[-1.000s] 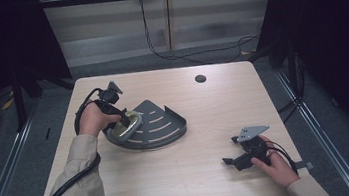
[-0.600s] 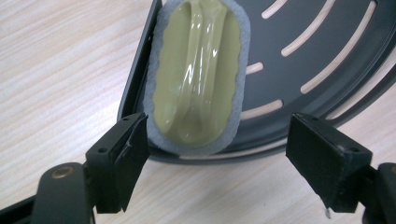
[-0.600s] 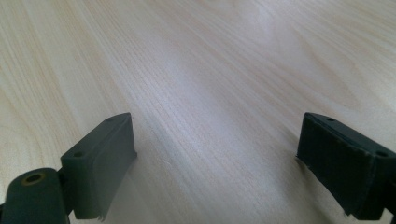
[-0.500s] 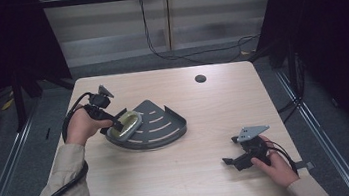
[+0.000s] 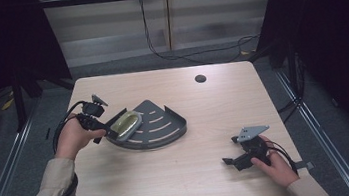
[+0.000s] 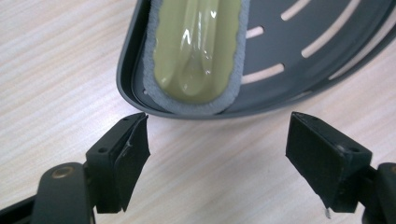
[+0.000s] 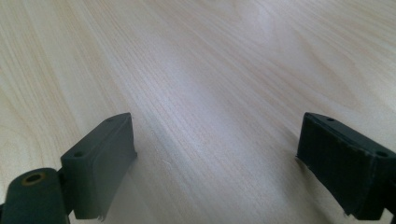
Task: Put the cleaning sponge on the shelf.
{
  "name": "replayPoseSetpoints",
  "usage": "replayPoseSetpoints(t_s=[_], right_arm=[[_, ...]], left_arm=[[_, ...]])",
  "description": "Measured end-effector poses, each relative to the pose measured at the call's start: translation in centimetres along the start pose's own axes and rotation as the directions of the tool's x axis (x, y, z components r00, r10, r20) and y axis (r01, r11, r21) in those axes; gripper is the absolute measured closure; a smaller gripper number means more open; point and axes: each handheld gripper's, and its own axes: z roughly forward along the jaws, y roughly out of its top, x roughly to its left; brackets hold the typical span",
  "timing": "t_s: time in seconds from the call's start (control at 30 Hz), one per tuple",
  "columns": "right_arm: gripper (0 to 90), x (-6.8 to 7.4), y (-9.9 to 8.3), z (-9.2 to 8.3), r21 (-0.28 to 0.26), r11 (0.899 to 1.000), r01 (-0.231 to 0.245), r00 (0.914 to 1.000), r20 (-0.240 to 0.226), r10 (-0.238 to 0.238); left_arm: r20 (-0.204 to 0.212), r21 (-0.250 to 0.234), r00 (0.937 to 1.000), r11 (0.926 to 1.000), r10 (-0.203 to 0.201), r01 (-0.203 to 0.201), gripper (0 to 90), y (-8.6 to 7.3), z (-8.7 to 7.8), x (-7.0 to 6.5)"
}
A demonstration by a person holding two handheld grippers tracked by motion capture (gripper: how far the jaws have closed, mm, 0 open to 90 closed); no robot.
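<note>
**Left claw standing off the shelf rim; packet lies in the tray**

High view. Your left gripper (image 5: 108, 131) sits at the near-left end of the dark slotted corner tray (image 5: 165, 124), jaws pointing into it. The yellow-green packet (image 5: 126, 124) lies in the tray directly ahead of that claw. Your right gripper (image 5: 235, 161) rests low over the table (image 5: 193, 100), well apart from the tray, with bare wood all around it. A small round grommet (image 5: 200, 78) sits far beyond both claws.

Left gripper view. The left claw (image 6: 217, 154) is spread wide and grips nothing. The packet (image 6: 198, 46) lies just ahead of the jaws, inside the tray (image 6: 299, 51), its grey crimped border touching the inner wall. The tray rim curves between the claw and the packet, near the jaw tips but not touching them.

Right gripper view. The right claw (image 7: 215, 163) is also spread wide and empty, with clear wood ahead.

Step in hand, as a judgement: either the packet is just placed or a pick is about to start; the pictures do not settle which. For a pick, lift the claw over the rim, then close on the packet's near end. Watch the rim: a low approach would likely strike it and shove the tray. Open room lies behind and to either side of the left claw.
</note>
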Motion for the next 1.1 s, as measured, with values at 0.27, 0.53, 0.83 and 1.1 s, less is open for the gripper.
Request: replayPoseSetpoints(t_s=[0.27,0.53,0.83,1.1], right_arm=[[10.6,0.0,0.0,0.0,0.000,1.000,0.000,1.0000,0.000,0.000],[10.6,0.0,0.0,0.0,0.000,1.000,0.000,1.0000,0.000,0.000],[10.6,0.0,0.0,0.0,0.000,1.000,0.000,1.0000,0.000,0.000],[10.6,0.0,0.0,0.0,0.000,1.000,0.000,1.0000,0.000,0.000]], left_arm=[[0.015,0.015,0.9997,0.9997,0.019,-0.019,21.1,-1.8,0.5,-0.3],[0.022,0.004,0.9996,0.9998,0.017,-0.017,21.1,-3.5,1.3,-0.4],[0.034,-0.022,0.9991,0.9994,0.027,-0.027,21.6,-4.9,2.4,-0.7],[0.039,-0.024,0.9987,0.9992,0.034,-0.033,21.6,-5.8,3.3,-0.9]])
